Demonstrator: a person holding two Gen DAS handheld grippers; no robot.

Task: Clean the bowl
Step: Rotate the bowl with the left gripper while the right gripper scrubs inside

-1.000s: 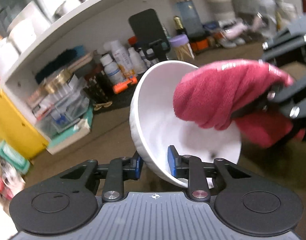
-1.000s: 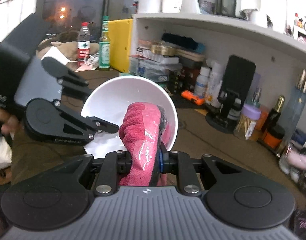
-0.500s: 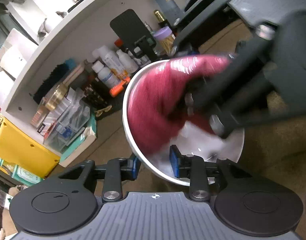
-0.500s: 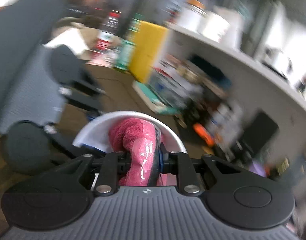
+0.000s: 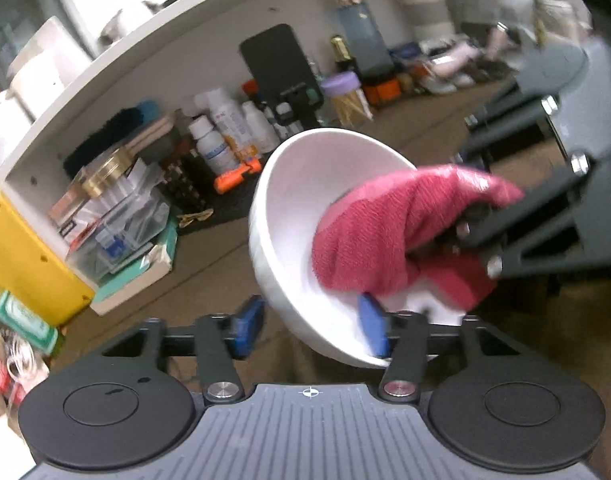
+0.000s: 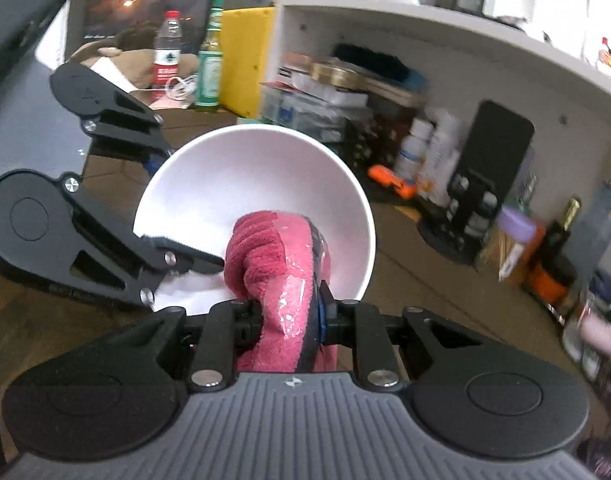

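Note:
A white bowl (image 5: 289, 208) is tipped on its side with its mouth toward my right gripper (image 6: 285, 316). That gripper is shut on a folded pink cloth (image 6: 265, 248), which presses against the bowl's (image 6: 245, 176) lower inside wall. The jaws of my left gripper (image 5: 309, 330) are opening astride the bowl's lower rim. Its right blue pad (image 5: 371, 332) is inside against the wall, while the left pad (image 5: 245, 326) stands clear of the outside. In the left wrist view the cloth (image 5: 385, 232) fills the bowl's right half, hiding the right gripper's (image 5: 465, 232) fingertips.
Behind the bowl a white shelf (image 6: 425, 40) holds bottles (image 5: 225, 136), a black phone stand (image 6: 493, 160), a clear box (image 5: 117, 224) and an orange tool (image 5: 237, 174). A yellow box (image 6: 245, 56) and two drink bottles (image 6: 167, 52) stand at the left. The table (image 5: 209, 256) is brown.
My left gripper's jaws have spread apart, and the left pad has come off the bowl's rim. The cloth swept deep into the bowl and back toward its lower right side.

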